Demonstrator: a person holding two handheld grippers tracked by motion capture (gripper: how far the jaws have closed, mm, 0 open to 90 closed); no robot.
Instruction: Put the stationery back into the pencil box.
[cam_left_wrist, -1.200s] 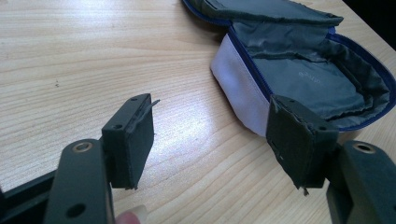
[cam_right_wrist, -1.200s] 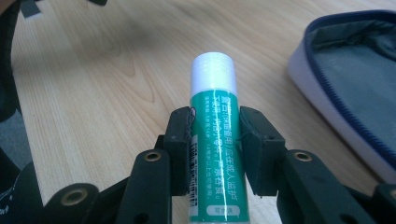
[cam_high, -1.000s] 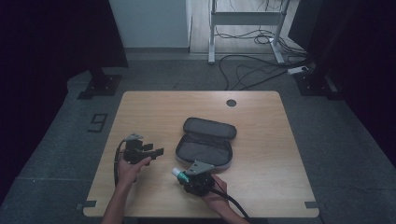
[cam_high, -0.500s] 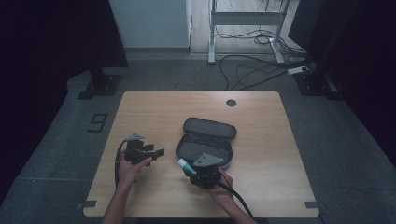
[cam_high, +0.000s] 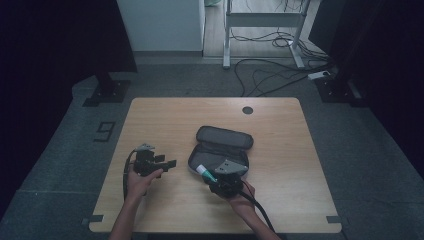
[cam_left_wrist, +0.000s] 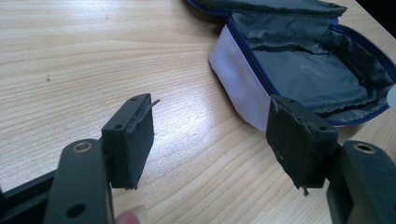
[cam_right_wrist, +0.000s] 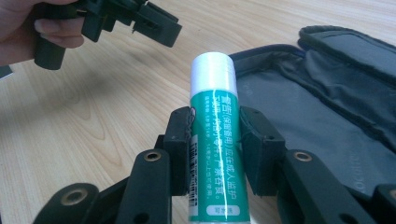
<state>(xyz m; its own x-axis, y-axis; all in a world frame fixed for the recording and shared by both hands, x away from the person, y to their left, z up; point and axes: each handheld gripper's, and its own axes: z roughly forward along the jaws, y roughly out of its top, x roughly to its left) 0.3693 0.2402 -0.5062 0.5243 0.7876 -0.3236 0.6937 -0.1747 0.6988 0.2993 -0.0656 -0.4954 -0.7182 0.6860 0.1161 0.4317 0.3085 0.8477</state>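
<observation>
My right gripper (cam_right_wrist: 215, 140) is shut on a green glue stick (cam_right_wrist: 214, 135) with a white cap, which points forward over the near edge of the open grey pencil case (cam_right_wrist: 327, 112). From above, the glue stick (cam_high: 205, 172) reaches the case's (cam_high: 220, 145) front left rim, with the right gripper (cam_high: 212, 179) just behind it. My left gripper (cam_high: 170, 163) hovers to the left of the case, open and with nothing between its jaws. Through the left gripper (cam_left_wrist: 210, 140) I look at the case (cam_left_wrist: 308, 70), whose dark lining lies open.
The wooden table (cam_high: 165, 120) has a round cable hole (cam_high: 247, 110) at its far side. The case's lid (cam_high: 225, 136) is folded back toward the far edge. Bare wood lies left of and behind the case. Cables (cam_high: 270, 75) run across the floor beyond the table.
My right gripper has carried the glue stick to the right and slightly up, from the bare wood to the case's front rim. The left gripper has stayed where it was.
</observation>
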